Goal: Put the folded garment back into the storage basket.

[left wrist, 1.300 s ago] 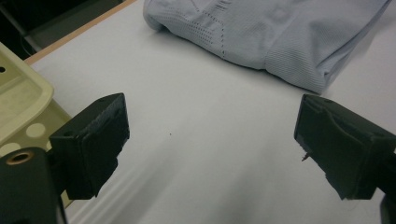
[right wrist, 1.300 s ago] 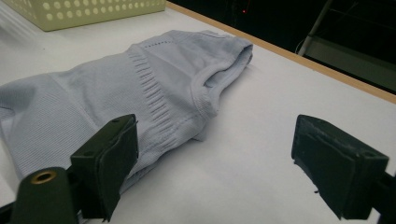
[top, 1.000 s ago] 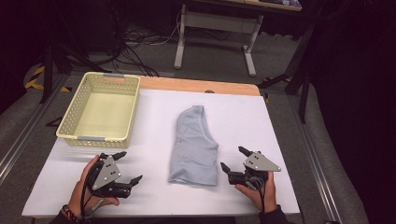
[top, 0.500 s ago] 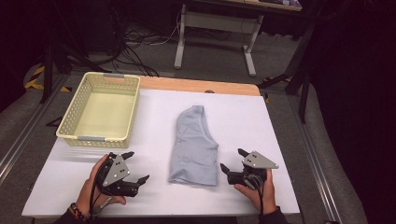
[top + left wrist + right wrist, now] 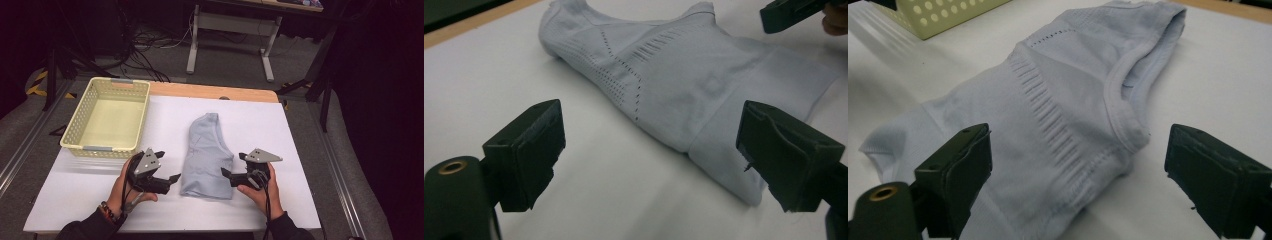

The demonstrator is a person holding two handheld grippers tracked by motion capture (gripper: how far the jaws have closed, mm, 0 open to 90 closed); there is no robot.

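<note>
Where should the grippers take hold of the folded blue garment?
Probably at the near hem corners of the garment: left gripper from its left, right gripper from its right. It lies flat, its wide end is nearest, and both sets of open jaws already flank it.

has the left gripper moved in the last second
Yes. In the high view the left gripper has slid right toward the folded light blue garment, closing the gap to its near left edge; the basket stayed put.

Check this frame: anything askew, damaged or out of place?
Nothing stands out. The pale blue garment lies folded flat on the white table, the yellow basket sits upright beside it, and the left gripper and right gripper flank the garment's near end, jaws open.
</note>
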